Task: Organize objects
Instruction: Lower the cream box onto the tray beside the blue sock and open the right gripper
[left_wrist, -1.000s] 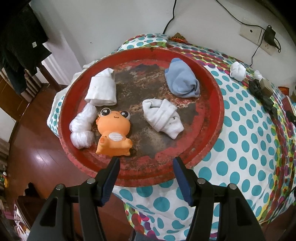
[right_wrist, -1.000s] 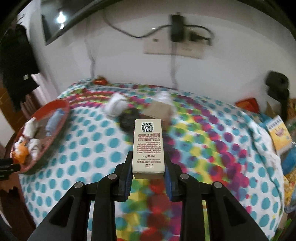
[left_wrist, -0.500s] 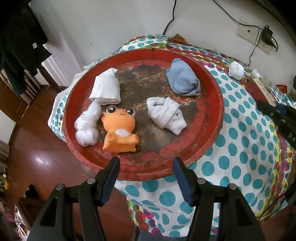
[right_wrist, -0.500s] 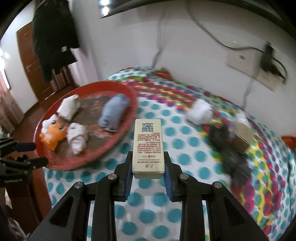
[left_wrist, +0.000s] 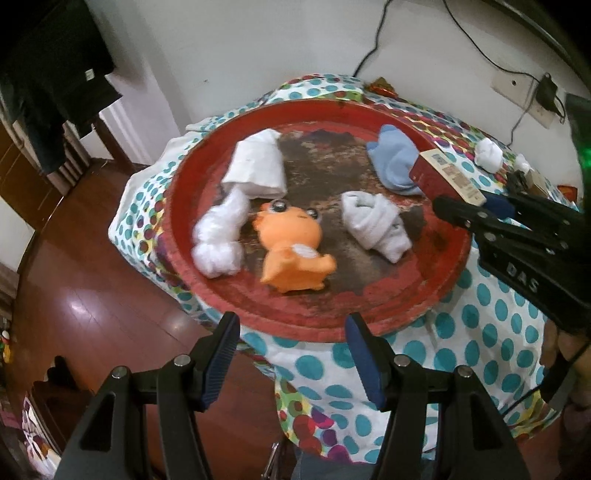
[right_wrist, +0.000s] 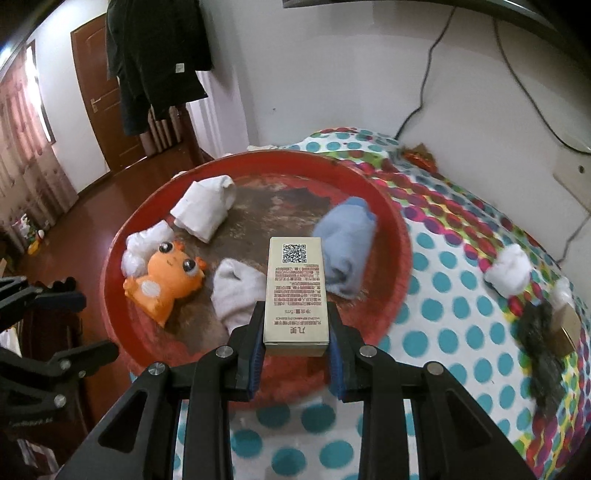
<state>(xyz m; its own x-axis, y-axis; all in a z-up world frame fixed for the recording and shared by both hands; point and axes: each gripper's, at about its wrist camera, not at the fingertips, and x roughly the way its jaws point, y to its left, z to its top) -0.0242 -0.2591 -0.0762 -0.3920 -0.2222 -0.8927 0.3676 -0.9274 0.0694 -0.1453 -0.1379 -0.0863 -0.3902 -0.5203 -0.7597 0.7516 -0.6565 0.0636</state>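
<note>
Left wrist view: left gripper (left_wrist: 291, 326) parted, empty, at near rim of red tray (left_wrist: 436, 291). Orange toy (left_wrist: 291, 247), rolled socks inside tray.

Right wrist view: right gripper (right_wrist: 295, 328) clamped on beige box (right_wrist: 295, 291), above tray's near right part, on polka-dot table (right_wrist: 443, 317).

White walls (right_wrist: 314, 74), glossy wooden floor (left_wrist: 92, 295), brown door (right_wrist: 99, 110)

Your right gripper (left_wrist: 495, 201) body: raised letters "DAS". Box (right_wrist: 296, 295) you hold: QR code on top face, red printed lines too small to read, "5ml" near its lower end.
</note>
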